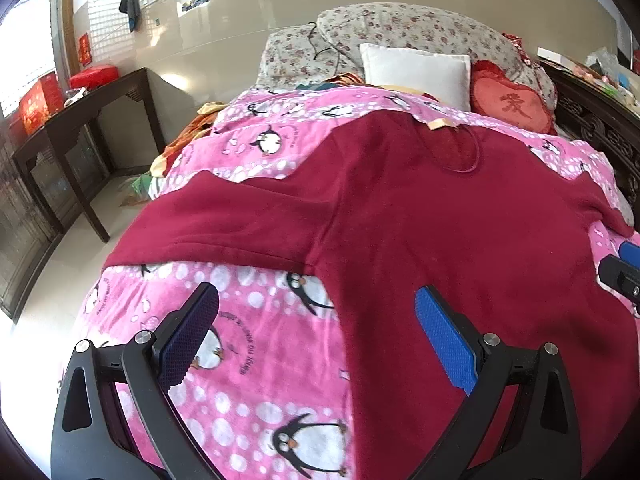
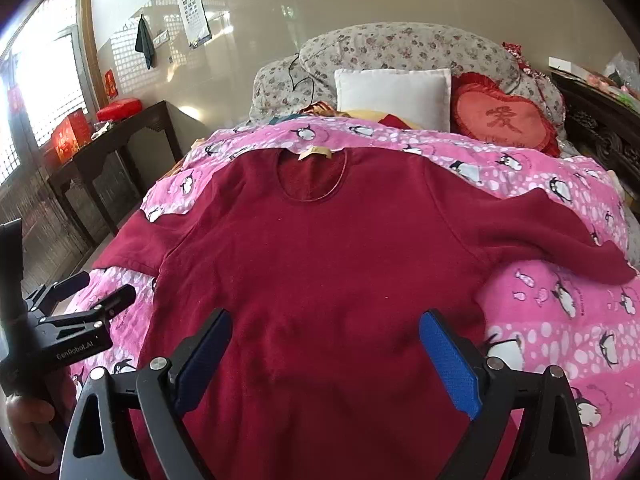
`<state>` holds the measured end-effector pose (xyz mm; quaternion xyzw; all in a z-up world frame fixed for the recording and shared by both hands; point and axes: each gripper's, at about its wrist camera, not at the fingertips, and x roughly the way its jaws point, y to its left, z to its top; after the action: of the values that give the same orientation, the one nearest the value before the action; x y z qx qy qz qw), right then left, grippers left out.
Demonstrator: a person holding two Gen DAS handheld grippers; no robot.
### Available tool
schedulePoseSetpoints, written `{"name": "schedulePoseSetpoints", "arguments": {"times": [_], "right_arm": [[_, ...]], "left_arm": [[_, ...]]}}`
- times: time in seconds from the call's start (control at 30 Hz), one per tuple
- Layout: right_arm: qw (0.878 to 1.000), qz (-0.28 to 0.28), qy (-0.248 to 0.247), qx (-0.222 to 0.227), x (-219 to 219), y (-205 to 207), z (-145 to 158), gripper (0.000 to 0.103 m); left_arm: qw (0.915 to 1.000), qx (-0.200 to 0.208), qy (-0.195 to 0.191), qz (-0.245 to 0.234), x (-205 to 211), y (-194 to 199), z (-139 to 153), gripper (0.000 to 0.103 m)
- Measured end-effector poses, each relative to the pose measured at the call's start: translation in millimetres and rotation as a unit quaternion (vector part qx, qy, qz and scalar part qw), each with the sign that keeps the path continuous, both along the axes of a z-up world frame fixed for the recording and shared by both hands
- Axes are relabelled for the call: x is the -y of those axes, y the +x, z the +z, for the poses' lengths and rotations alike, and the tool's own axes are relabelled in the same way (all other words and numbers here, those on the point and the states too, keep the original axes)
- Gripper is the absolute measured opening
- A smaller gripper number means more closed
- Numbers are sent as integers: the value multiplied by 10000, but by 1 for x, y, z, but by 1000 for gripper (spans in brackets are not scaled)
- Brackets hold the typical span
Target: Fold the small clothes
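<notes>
A dark red long-sleeved top (image 2: pixel 320 272) lies spread flat, front up, on a pink penguin-print blanket (image 2: pixel 560 320), neck hole and tan label at the far end, both sleeves stretched out sideways. It also shows in the left wrist view (image 1: pixel 420 220). My left gripper (image 1: pixel 316 328) is open and empty above the top's left edge, below the left sleeve; it also shows in the right wrist view (image 2: pixel 100 288). My right gripper (image 2: pixel 326 344) is open and empty above the top's lower body; its fingertips (image 1: pixel 624 264) show at the left wrist view's right edge.
At the bed's head lie a white pillow (image 2: pixel 392 96), a red heart cushion (image 2: pixel 504 120) and floral bedding (image 2: pixel 400 48). A dark wooden table (image 2: pixel 120 148) with red boxes stands left of the bed. A carved dark headboard (image 1: pixel 600 128) runs along the right.
</notes>
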<state>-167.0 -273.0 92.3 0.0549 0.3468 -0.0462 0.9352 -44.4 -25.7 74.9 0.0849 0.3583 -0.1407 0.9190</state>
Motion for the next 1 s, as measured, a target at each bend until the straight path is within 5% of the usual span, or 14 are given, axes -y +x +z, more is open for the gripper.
{"name": "schedulePoseSetpoints", "arguments": {"times": [0.53,0.73,0.9,1.0], "right_arm": [[9999,87,-15,-100,-17,30,-12,94],[9995,232,113,-205,-23,38,-19,94],[9989,389,130,-208,-34,44,-19,94],[9983,511,163,-249,-40,51,-20,94]], "left_arm": [[9996,-62,-68,253,-25,22,-1,99],[9962,-452,-602,436,-62,41,0,99],[9812,-861,-1302,1132,-127,71,-7,99],[9611,-1167,-1899,1634,-168,90,-21,99]]}}
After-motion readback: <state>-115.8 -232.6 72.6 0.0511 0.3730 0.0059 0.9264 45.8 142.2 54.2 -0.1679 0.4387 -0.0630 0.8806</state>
